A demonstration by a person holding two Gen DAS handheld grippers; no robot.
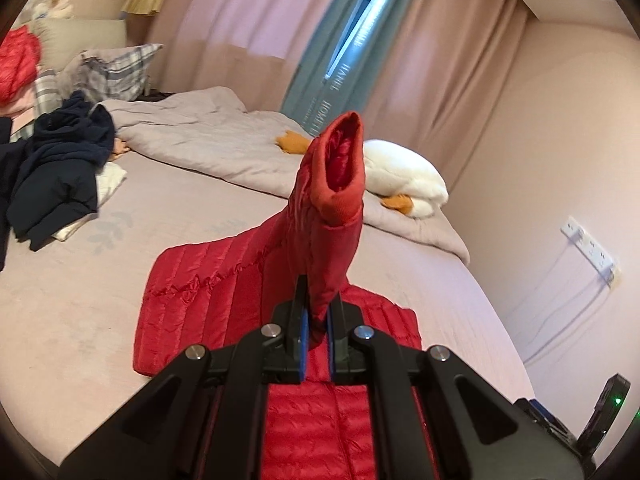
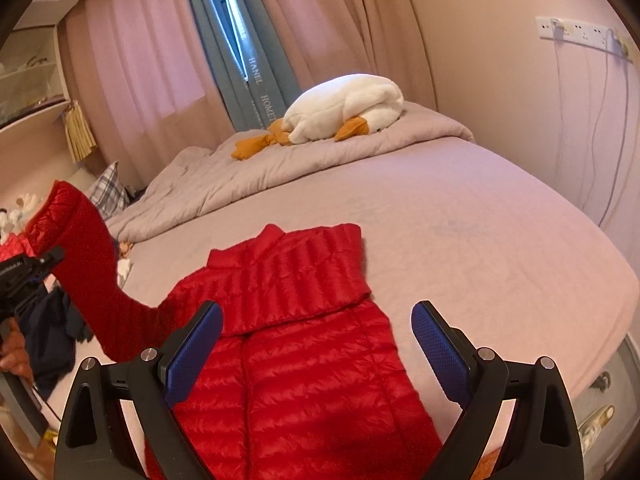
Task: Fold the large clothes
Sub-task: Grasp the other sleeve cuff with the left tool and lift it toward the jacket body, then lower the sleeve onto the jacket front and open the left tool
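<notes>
Red quilted nylon is filling both views: a down jacket is lying spread on a bed covered with a pale pink sheet, its body flat and one side folded across the chest. The left gripper is clamping the jacket's sleeve between its blue pads, jaws drawn narrow on the fabric, and is holding it up off the mattress so the ribbed cuff is gaping open towards the camera. In the right wrist view the same sleeve is rising at the left edge, with the left gripper pinching it and a person's hand beneath. The right gripper is hovering over the jacket's lower half with its jaws standing wide and nothing between them.

A rumpled grey duvet is lying along the far side of the bed, and a white plush goose with orange feet is resting on it near the blue curtain. Dark navy clothes are sitting in a heap at the left of the bed, beside plaid pillows. A shelf unit at the upper left is holding small items too blurred to identify. A power strip is hanging on the wall.
</notes>
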